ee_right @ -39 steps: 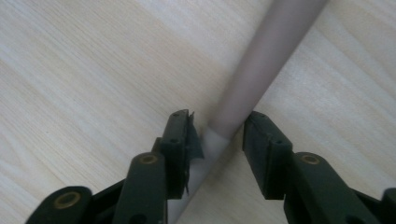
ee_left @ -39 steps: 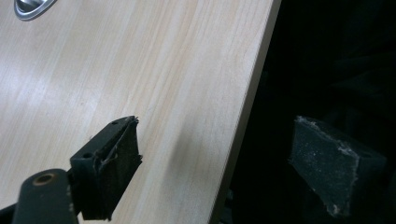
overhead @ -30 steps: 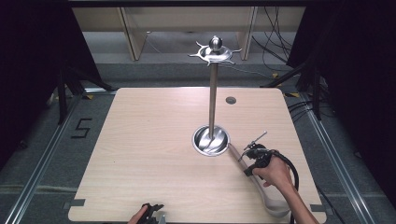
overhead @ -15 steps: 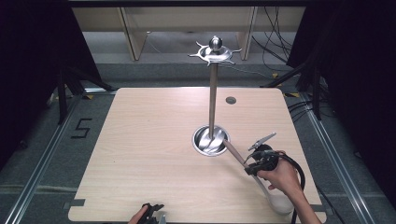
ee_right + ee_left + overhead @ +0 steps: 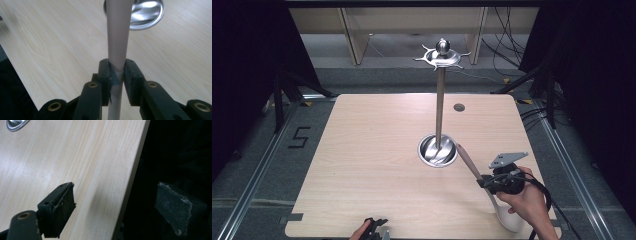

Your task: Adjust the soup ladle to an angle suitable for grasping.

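A long spoon with a pale beige handle (image 5: pixel 469 162) and a whitish bowl (image 5: pixel 508 218) is held tilted above the table's near right corner. My right gripper (image 5: pixel 486 181) is shut on its handle (image 5: pixel 117 32), the pads pressing both sides in the right gripper view (image 5: pixel 117 72). The handle's tip points toward the round base (image 5: pixel 438 150) of a tall metal stand (image 5: pixel 440 100) with hooks at its top. At the table's near edge my left gripper (image 5: pixel 375 227) stands open with nothing between its jaws (image 5: pixel 120 207), one over the wood and one past the edge.
The light wooden table (image 5: pixel 362 160) has a small grey disc (image 5: pixel 459 107) set in it behind the stand. The stand's shiny base (image 5: pixel 146 12) lies just ahead of the right gripper. Dark floor with rails and a marked 5 (image 5: pixel 298 137) surrounds the table.
My right gripper has moved toward the near right and risen, carrying the spoon away from the stand's base. The left gripper has stayed put.
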### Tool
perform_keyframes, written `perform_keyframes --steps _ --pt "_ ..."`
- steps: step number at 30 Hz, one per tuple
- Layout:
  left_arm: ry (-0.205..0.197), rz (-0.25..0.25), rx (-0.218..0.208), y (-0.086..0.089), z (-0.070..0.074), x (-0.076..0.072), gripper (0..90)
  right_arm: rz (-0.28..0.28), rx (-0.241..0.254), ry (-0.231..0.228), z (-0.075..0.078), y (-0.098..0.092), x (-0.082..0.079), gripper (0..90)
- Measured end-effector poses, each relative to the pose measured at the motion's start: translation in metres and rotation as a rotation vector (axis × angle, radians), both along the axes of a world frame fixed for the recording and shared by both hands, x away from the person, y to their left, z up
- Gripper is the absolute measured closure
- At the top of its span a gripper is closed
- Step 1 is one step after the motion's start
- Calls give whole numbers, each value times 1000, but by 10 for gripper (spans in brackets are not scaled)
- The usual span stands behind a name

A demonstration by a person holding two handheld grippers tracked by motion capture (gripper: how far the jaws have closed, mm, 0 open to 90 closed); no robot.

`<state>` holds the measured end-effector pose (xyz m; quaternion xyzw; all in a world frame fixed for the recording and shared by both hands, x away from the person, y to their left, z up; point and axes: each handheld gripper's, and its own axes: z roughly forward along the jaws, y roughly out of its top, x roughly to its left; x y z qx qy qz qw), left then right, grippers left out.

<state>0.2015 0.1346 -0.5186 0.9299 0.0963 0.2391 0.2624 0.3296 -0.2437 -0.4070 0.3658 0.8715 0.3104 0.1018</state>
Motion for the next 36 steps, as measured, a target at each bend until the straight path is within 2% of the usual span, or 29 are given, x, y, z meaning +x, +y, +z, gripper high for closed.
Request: perform_keyframes --steps 1,2,3,4,6,8,9,10,11,12,16,17,18,19,20,21,24,25,26,27,30,31,33,35,36 --pt "-5 4 0 0 0 0 151 0 11 -24 0 -1 -1 772" --pt "-5 4 0 0 0 0 151 0 11 -24 0 -1 -1 772" --pt "-6 9 0 0 0 0 151 20 17 -49 6 -4 -6 772" --pt "-6 9 0 0 0 0 151 15 30 -81 5 -4 -7 772" --pt "-19 12 -5 0 0 0 151 12 35 -71 9 -6 -10 772" --pt "-11 12 -7 0 -1 -1 151 24 80 -148 9 -11 -13 772" --pt "13 2 -3 1 -1 1 151 22 98 -125 10 -13 -14 773" --pt "13 2 -3 1 -1 1 151 22 98 -125 10 -13 -14 773" --pt "12 6 7 1 0 2 151 22 120 -156 9 -17 -15 773" --pt "6 11 -7 1 0 1 151 29 130 -156 8 -18 -14 772" --pt "-6 15 -5 1 1 0 151 21 155 -172 10 -22 -17 773" --pt "-10 14 -4 1 0 0 151 23 159 -201 10 -23 -17 773" --pt "-5 14 -3 1 0 0 151 9 191 -178 10 -26 -15 773" --pt "6 0 3 0 1 0 151 2 203 -199 10 -28 -13 772" --pt "6 0 3 0 1 0 151 2 203 -199 10 -28 -13 772" --pt "7 -1 -4 1 1 1 151 -4 232 -196 11 -30 -10 773" --pt "5 -1 -2 1 1 1 151 -3 258 -203 10 -34 -7 773" --pt "4 1 0 1 1 0 151 -7 271 -192 10 -34 -7 772" --pt "6 -3 1 0 1 0 151 -7 276 -241 9 -35 -5 773" --pt "7 -3 -5 0 1 0 151 -6 277 -260 9 -36 -5 773" --pt "-7 7 -6 -1 1 -1 151 -21 279 -255 12 -36 -4 773" --pt "-9 8 -8 -1 0 -1 151 -15 281 -299 12 -36 -2 773" --pt "-5 9 -7 -1 0 -1 151 -10 282 -309 15 -37 2 773" --pt "-5 10 -8 0 1 -1 151 -29 294 -311 16 -37 1 773" --pt "4 -2 -10 -1 0 0 151 -10 285 -324 17 -38 3 773"
